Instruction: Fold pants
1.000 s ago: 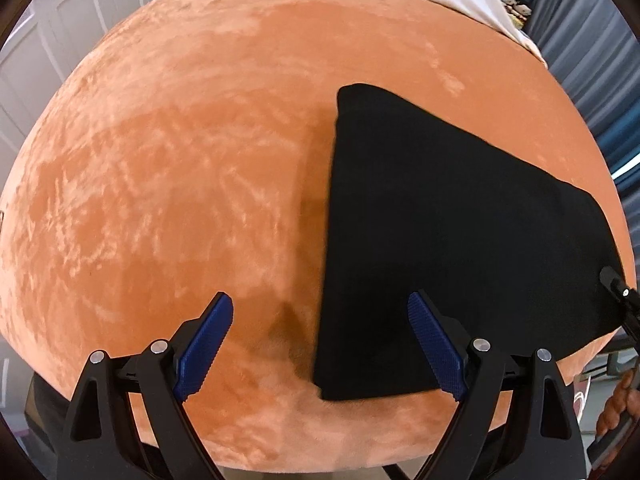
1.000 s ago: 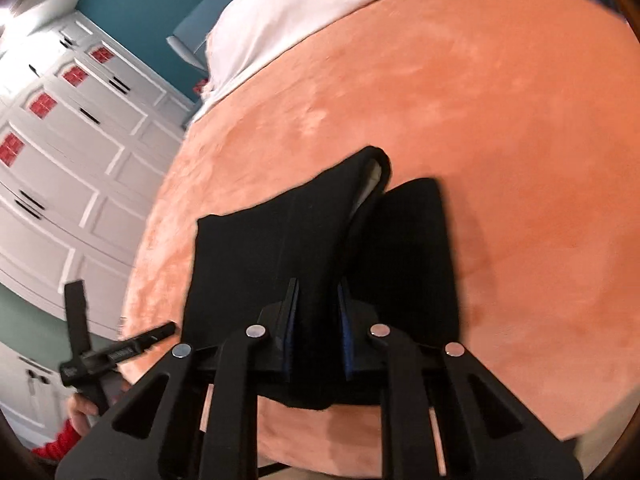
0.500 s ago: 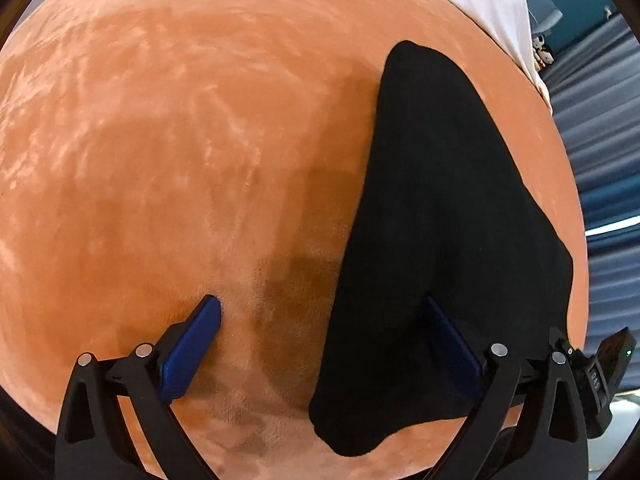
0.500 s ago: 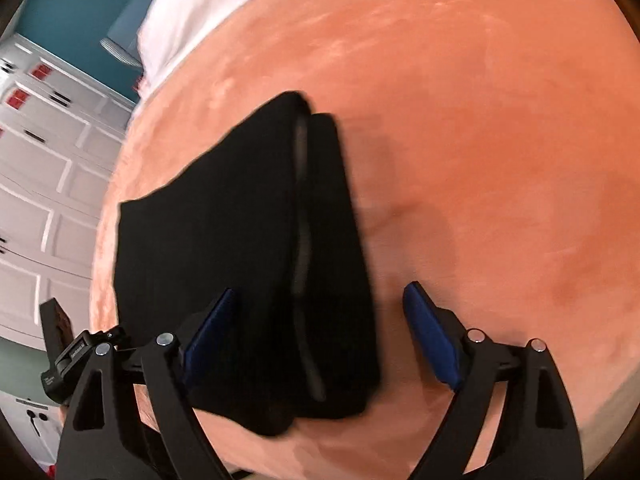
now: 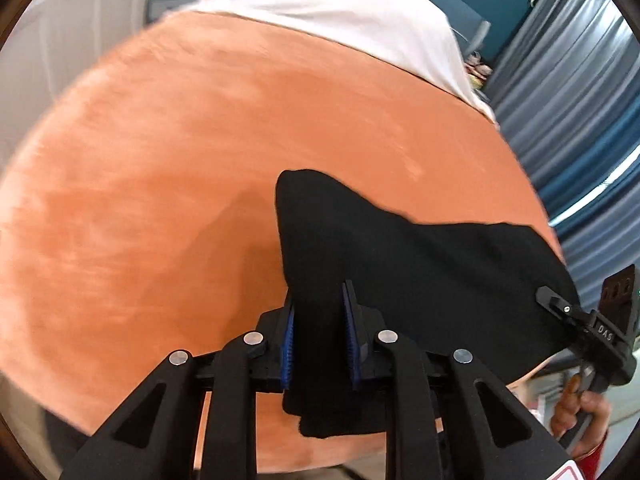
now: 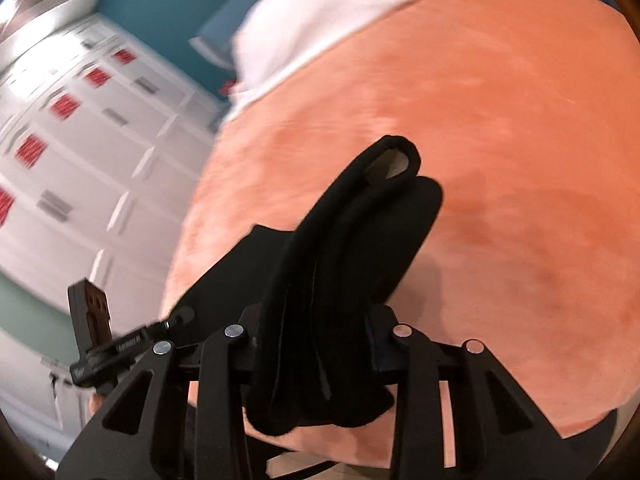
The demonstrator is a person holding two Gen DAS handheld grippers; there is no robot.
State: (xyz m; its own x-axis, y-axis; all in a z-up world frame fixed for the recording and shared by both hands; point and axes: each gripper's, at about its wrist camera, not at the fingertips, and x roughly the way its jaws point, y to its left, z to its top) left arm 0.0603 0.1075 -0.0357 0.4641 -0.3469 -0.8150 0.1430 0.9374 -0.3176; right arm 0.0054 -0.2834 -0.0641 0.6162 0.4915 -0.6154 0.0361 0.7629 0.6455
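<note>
Orange bedspread (image 5: 160,200) under black pants (image 5: 420,264), long axis left-right between grippers.

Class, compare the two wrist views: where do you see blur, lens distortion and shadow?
Left wrist view: the orange blanket bulges from fisheye distortion, its far edge smeared; a soft shadow lies left of the black pants. Right wrist view: the white cabinets streak with motion blur, while the pants look sharper.
</note>
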